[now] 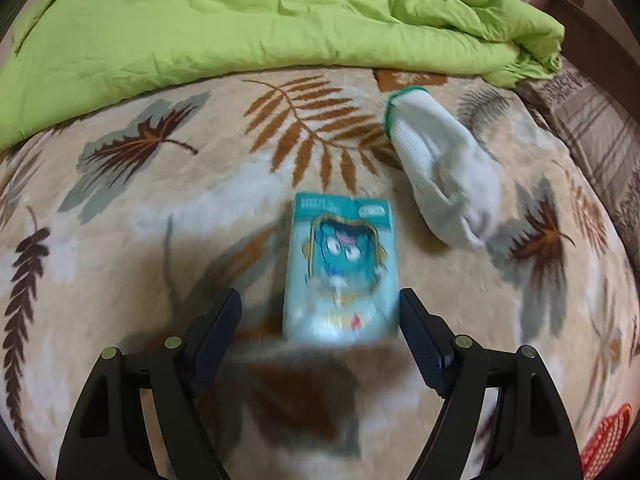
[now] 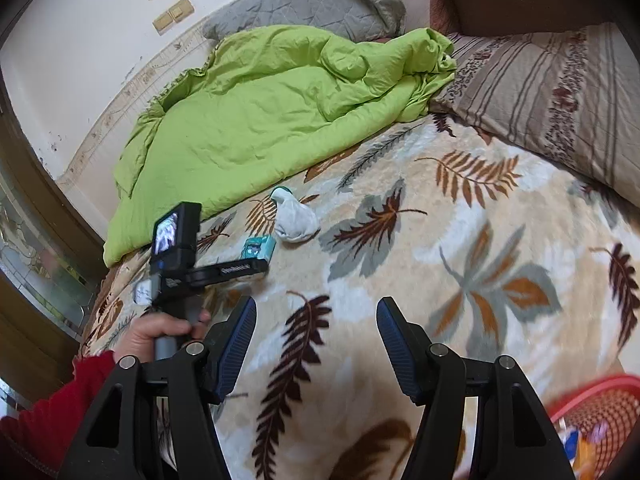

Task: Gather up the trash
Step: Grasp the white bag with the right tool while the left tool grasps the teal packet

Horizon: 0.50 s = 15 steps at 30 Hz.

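I hold the left claw [image 1: 320,312] agape around the ungrasped teal packet [image 1: 340,268], lower centre; right claw [image 2: 316,328] empty, agape.

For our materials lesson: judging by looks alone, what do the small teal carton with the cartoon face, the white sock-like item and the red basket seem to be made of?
Small teal cartoon-printed carton: likely coated paperboard; flat faces, crisp edges, slight sheen, though blurred.
White sock-like item with green cuff: knitted fabric, matte; ribbed cuff, limp folds.
Red mesh basket: probably moulded plastic; uniform lattice, smooth rim.
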Each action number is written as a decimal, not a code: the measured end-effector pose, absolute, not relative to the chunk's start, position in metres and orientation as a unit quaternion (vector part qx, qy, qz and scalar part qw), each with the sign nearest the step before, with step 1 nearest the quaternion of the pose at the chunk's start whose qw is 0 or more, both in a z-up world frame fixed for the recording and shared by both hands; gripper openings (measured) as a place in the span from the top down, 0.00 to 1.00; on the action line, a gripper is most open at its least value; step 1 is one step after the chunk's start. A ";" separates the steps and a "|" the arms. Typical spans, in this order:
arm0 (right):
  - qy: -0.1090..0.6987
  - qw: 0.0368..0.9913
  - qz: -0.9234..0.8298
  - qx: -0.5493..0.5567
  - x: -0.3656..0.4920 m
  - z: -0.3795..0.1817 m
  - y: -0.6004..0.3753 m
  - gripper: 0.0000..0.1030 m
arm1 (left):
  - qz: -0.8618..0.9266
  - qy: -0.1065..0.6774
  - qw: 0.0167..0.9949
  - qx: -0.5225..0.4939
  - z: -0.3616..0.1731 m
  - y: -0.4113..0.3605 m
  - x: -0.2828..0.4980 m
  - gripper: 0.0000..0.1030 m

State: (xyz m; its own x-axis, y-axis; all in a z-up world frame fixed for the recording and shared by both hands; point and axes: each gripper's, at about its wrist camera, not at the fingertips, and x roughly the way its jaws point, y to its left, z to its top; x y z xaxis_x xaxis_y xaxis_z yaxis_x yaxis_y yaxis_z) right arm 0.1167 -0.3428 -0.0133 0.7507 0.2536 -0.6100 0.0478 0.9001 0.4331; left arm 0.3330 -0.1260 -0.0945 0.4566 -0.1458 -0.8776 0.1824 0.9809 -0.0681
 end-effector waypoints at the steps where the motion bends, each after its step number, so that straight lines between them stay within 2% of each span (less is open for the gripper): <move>1: 0.350 0.909 0.057 0.218 0.126 -0.013 -0.344 0.35 | -0.092 0.507 0.857 0.020 -0.096 -0.126 0.335 0.32; 2: 0.351 0.908 0.058 0.219 0.134 -0.013 -0.344 0.34 | -0.086 0.497 0.863 0.028 -0.096 -0.125 0.335 0.39; 3: 0.352 0.908 0.060 0.218 0.141 -0.012 -0.343 0.34 | -0.085 0.490 0.867 0.035 -0.096 -0.124 0.333 0.52; 6: 0.356 0.908 0.060 0.211 0.170 -0.014 -0.338 0.31 | -0.099 0.473 0.874 0.037 -0.093 -0.114 0.323 0.61; 9: 0.369 0.904 0.072 0.205 0.208 -0.024 -0.327 0.29 | -0.103 0.471 0.876 0.030 -0.087 -0.096 0.312 0.66; 15: 0.397 0.894 0.082 0.193 0.295 -0.055 -0.295 0.29 | -0.111 0.464 0.879 0.026 -0.078 -0.057 0.274 0.66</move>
